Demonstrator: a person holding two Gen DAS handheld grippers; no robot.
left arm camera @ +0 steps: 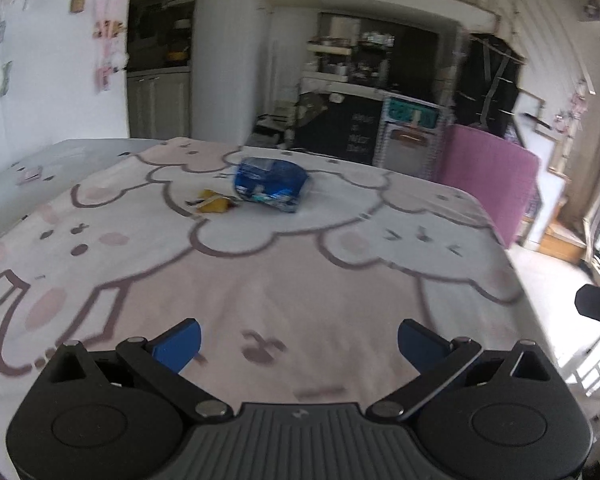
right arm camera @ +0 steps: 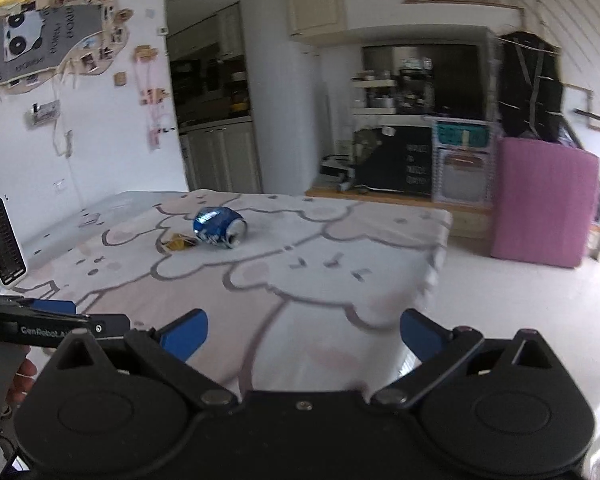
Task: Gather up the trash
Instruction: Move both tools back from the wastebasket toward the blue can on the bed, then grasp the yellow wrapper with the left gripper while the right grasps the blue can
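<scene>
Crushed blue can (right arm camera: pixel 219 227) and yellow wrapper (right arm camera: pixel 177 244) lie touching mid-table (right arm camera: pixel 380 248); your left claw (left arm camera: pixel 299 347) and right claw (right arm camera: pixel 304 336) stand wide apart, empty, ready to approach.

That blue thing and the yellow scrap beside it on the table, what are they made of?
Blue thing: probably thin aluminium, glossy print, a crushed drink can with a silvery round end showing. Yellow scrap: looks like crumpled paper or foil wrapper; too blurred to be sure.

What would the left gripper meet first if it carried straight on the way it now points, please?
Probably the tablecloth itself, as the open left gripper looks slightly downward. If it clears the cloth, the blue can comes next, with the yellow wrapper just left; depth is unclear.
</scene>
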